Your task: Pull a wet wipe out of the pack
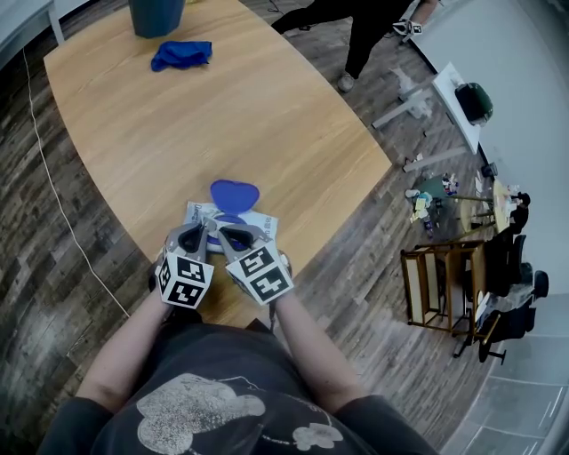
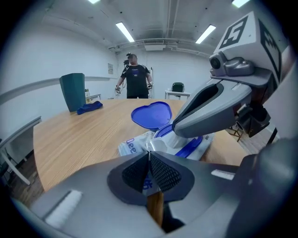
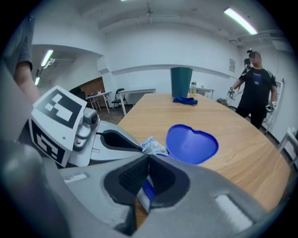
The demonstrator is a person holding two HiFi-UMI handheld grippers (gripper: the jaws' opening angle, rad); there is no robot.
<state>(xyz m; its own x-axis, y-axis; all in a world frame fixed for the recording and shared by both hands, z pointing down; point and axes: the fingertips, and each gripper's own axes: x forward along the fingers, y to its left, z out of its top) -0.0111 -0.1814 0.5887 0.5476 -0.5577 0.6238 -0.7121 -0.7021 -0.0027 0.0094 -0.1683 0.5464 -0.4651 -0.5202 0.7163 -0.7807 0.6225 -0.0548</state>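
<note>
The pack [image 1: 233,218] lay on the table [image 1: 267,115], close to its near edge, with the lid [image 1: 235,193] opened toward 12 o'clock. The left gripper [image 1: 194,236] was at the pack's 7 o'clock corner and the right gripper [image 1: 233,238] just beside it, at 6 o'clock. Far across the table, at 11 o'clock, lay a cloth [image 1: 181,54], and a container [image 1: 156,16] stood behind it. At 1 o'clock, beyond the table, a person [image 1: 364,27] stood on the floor.

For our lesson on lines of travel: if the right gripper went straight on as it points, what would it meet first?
Probably the white plastic wet-wipe pack, just ahead of the right gripper; its open blue heart-shaped lid lies beyond. Depth is unclear.
</note>
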